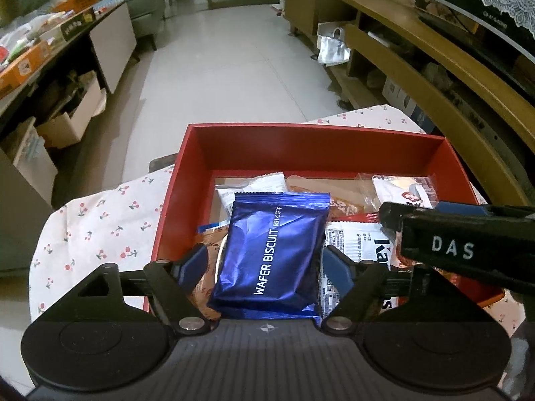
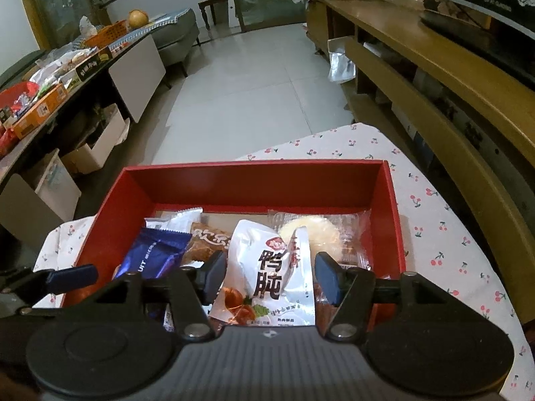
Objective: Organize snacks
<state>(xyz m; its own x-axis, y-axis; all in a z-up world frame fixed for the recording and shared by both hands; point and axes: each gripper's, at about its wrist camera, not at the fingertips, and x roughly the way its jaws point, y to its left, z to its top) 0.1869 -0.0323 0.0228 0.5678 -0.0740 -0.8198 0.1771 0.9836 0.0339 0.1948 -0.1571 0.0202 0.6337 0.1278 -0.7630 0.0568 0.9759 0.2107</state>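
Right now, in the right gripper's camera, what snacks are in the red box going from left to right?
Blue wafer packet → brown snack packet → white packet with big black writing → round pale cake in clear wrap.

red box (image 2: 110, 214): 1 | blue wafer packet (image 1: 274, 250): 1 | white duck packet (image 2: 267, 267): 1 | clear-wrapped cake (image 2: 314, 234): 1 | brown packet (image 2: 207, 244): 1 | other packets: partly hidden, uncounted | tongs: 2 | cherry cloth (image 2: 434, 220): 1
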